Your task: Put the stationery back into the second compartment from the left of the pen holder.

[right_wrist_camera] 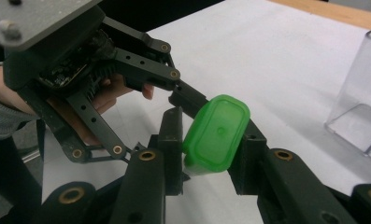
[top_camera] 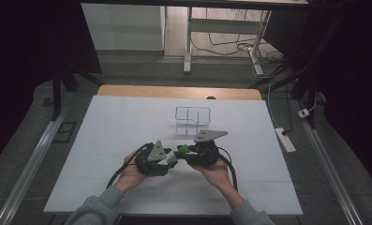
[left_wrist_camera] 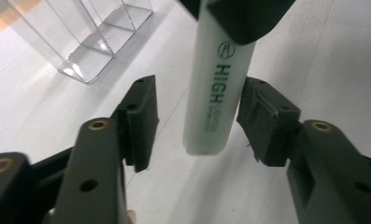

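A pale green highlighter (left_wrist_camera: 213,93) with a bright green cap (right_wrist_camera: 216,133) is held over the white table cover, near its middle. My right gripper (top_camera: 182,152) is shut on the highlighter at its cap end (top_camera: 184,149). My left gripper (left_wrist_camera: 195,121) is open, its jaws standing on either side of the highlighter's other end. The right pad (left_wrist_camera: 262,119) is close against the barrel and the left pad (left_wrist_camera: 141,119) stands clear of it. In the high view my left gripper (top_camera: 171,161) meets the right one tip to tip.
A clear plastic box with compartments (top_camera: 193,121) stands just beyond the grippers on the white cover (top_camera: 118,126). The wooden table edge (top_camera: 174,91) lies behind it. On the floor to the right are a power strip (top_camera: 285,139) and cables.
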Action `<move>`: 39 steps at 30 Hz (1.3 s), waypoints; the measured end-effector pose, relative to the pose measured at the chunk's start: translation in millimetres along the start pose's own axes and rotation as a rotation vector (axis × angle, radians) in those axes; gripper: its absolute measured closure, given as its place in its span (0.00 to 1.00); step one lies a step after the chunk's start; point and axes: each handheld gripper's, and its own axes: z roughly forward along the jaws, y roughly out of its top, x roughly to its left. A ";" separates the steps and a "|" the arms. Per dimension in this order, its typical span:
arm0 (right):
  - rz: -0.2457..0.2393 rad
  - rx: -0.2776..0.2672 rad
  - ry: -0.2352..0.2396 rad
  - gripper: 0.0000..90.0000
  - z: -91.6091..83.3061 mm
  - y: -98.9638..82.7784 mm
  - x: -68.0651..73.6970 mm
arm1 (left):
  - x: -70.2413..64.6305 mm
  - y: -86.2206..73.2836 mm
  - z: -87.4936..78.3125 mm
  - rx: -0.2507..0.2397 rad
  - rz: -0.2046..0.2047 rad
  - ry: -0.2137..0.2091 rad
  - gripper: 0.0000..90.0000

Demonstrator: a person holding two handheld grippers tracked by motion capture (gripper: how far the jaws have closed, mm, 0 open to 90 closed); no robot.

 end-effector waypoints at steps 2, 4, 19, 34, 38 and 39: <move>-0.003 -0.009 -0.009 0.78 -1.8 0.5 -0.5 | 2.2 -0.8 -1.8 -0.002 -0.013 -0.003 0.47; -0.008 -0.014 -0.021 0.78 -4.1 1.1 -1.3 | 4.4 -1.8 -3.8 0.001 -0.021 -0.004 0.45; -0.021 -0.054 -0.057 0.78 -21.1 5.4 -5.4 | 16.8 -25.2 -28.7 0.003 -0.119 0.023 0.39; -0.026 -0.076 -0.086 0.78 -31.9 6.3 -10.2 | 27.1 -63.4 -56.3 0.033 -0.189 0.086 0.36; -0.026 -0.078 -0.095 0.78 -36.1 7.1 -12.5 | 30.7 -74.9 -63.0 0.045 -0.214 0.105 0.35; -0.025 -0.082 -0.097 0.78 -36.7 7.1 -13.0 | 31.5 -77.4 -64.5 0.047 -0.220 0.109 0.35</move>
